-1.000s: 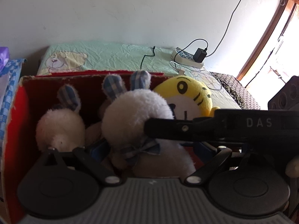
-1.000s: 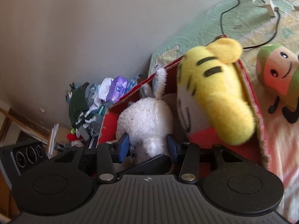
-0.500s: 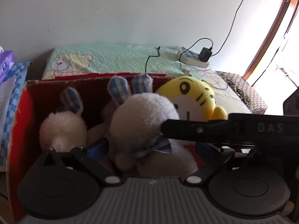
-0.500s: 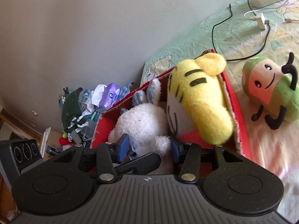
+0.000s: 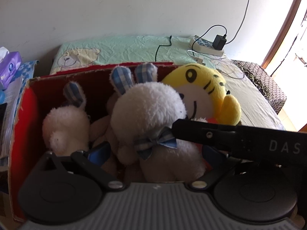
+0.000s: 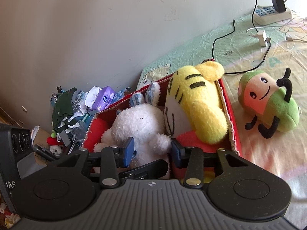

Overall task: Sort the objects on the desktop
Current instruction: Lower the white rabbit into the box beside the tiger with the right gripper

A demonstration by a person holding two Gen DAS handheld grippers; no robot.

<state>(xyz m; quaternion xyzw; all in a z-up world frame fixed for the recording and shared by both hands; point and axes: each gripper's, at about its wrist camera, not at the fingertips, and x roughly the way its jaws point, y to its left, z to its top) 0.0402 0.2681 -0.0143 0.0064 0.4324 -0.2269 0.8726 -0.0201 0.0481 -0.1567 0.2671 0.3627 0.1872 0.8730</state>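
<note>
Your left gripper (image 5: 155, 151) sits at the bottom of its frame with the blue pads spread wide on either side of the white bunny (image 5: 151, 118), which lies inside the red cardboard box (image 5: 23, 118); the pads do not look pressed into the plush. Your right gripper (image 6: 152, 151) is also spread, its blue pads on either side of the bunny's lower body (image 6: 142, 126), and whether they touch the fur cannot be told. In the left view the right tool crosses in from the right edge as a black bar, its tip against the bunny's neck bow.

The box fills the lower left and centre of the left view. A second white plush (image 5: 65, 128) lies at its left end and a yellow tiger plush (image 5: 207, 94) leans at its right end, rising above the rim. A green and pink fruit plush (image 6: 268, 103) sits outside the box, at the right of the right view.

The box rests on a bed sheet (image 5: 126, 48), pale green with a cartoon bear print, running back to a plain white wall (image 5: 115, 9). A white power strip (image 6: 272, 14) with a black charger and loose cables lies at the upper right. A purple tissue pack (image 6: 104, 98) and piled clothes fill the left-centre of the right view. Bright daylight enters at the right edge of the left view.
</note>
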